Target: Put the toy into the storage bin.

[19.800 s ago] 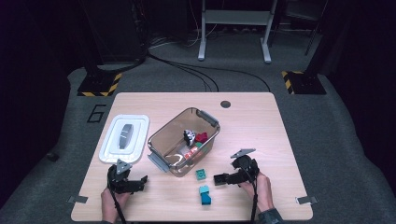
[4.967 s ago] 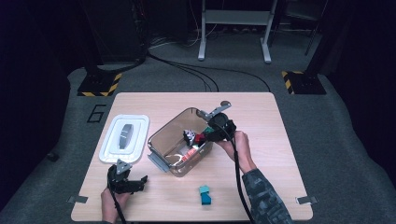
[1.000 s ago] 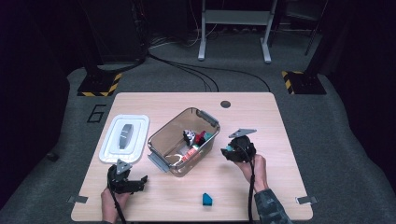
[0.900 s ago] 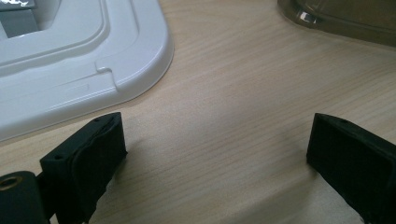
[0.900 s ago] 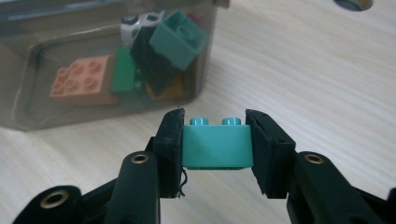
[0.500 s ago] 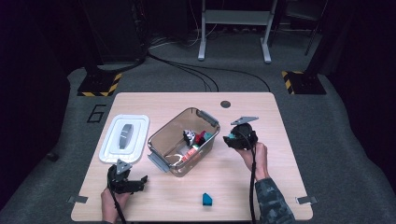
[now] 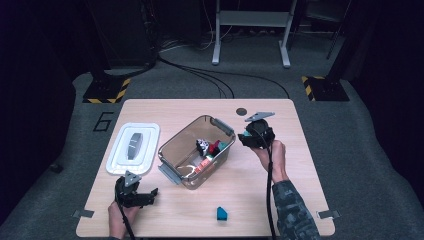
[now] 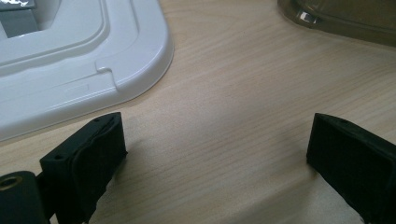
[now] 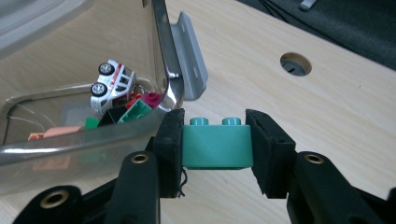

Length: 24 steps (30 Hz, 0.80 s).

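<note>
A person at a wooden table (image 7: 300, 165) is carrying a teal building brick (image 9: 217, 142) toward a clear plastic bin (image 7: 172, 150), the right gripper (image 9: 217, 149) clamping the brick by its 2 ends, studs up, just outside the bin's near rim. The step in hand looks like loading loose toys into the bin; the next move calls for taking the brick over the rim, past the grey latch (image 9: 190, 56), and parting the jaws above the pile. Inside the bin are lying a white toy car (image 9: 112, 84), red, green and dark bricks, and an orange piece. 1 more teal brick (image 7: 221, 214) is waiting on the table's near edge. The left gripper (image 7: 142, 196) is resting beside the white lid (image 8: 70, 60), jaws wide apart and gripping nothing.
</note>
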Each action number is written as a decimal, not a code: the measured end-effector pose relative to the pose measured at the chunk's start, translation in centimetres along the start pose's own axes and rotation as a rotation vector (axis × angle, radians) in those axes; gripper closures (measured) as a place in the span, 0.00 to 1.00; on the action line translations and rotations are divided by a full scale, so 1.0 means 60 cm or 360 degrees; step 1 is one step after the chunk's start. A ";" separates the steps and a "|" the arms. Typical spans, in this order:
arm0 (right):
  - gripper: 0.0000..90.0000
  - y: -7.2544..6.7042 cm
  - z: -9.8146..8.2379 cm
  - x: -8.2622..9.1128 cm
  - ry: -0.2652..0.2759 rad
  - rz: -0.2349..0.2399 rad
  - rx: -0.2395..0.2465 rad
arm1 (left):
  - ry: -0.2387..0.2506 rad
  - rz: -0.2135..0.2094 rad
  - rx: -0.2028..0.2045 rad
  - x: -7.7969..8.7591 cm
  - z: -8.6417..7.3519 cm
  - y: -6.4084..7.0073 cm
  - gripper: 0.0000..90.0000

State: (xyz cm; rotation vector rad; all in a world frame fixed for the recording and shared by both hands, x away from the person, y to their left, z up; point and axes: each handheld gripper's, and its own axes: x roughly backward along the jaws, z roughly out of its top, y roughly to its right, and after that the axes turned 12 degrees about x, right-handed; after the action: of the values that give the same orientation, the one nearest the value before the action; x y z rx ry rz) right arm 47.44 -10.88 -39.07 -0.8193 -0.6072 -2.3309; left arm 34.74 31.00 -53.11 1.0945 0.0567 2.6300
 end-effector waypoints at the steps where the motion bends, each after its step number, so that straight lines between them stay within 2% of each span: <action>1: 0.65 -0.001 0.005 0.001 0.0003 -0.0008 0.0007 | 0.0000 0.0000 0.0000 0.000 0.000 0.000 0.05; 7: 0.65 -0.006 0.029 0.006 0.0025 -0.0053 0.0070 | 0.0003 -0.0001 0.0009 0.000 0.000 0.000 0.05; 12: 0.65 -0.011 0.048 0.010 0.0056 -0.0048 0.0107 | 0.0003 0.0002 -0.0002 0.000 0.000 0.000 0.05; 16: 0.65 -0.021 0.063 0.010 0.0079 -0.0009 0.0147 | 0.0004 0.0001 -0.0001 0.000 0.000 0.000 0.05; 17: 0.65 -0.025 0.065 0.011 0.0073 0.0004 0.0129 | 0.0004 0.0001 -0.0001 0.000 0.000 0.000 0.05; 19: 0.65 -0.033 0.070 0.006 0.0081 0.0032 0.0156 | 0.0004 0.0001 -0.0001 0.000 0.000 0.000 0.05; 20: 0.65 -0.037 0.071 0.006 0.0061 0.0052 0.0141 | 0.0004 0.0001 -0.0002 0.000 0.000 0.000 0.05; 21: 0.65 -0.040 0.073 0.001 0.0090 0.0062 0.0174 | 0.0004 0.0002 -0.0001 0.000 0.000 0.000 0.05; 23: 0.65 -0.052 0.074 -0.004 0.0060 0.0101 0.0155 | 0.0006 -0.0001 0.0009 0.000 0.000 0.000 0.05; 24: 0.65 -0.056 0.074 -0.007 0.0055 0.0119 0.0179 | 0.0006 0.0000 0.0008 0.000 0.000 0.000 0.05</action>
State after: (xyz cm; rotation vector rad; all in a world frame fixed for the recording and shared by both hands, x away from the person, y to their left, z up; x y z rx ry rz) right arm 47.32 -5.75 -36.97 -0.7359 -0.6745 -2.2172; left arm 34.74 30.97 -53.13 1.0912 0.0640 2.6333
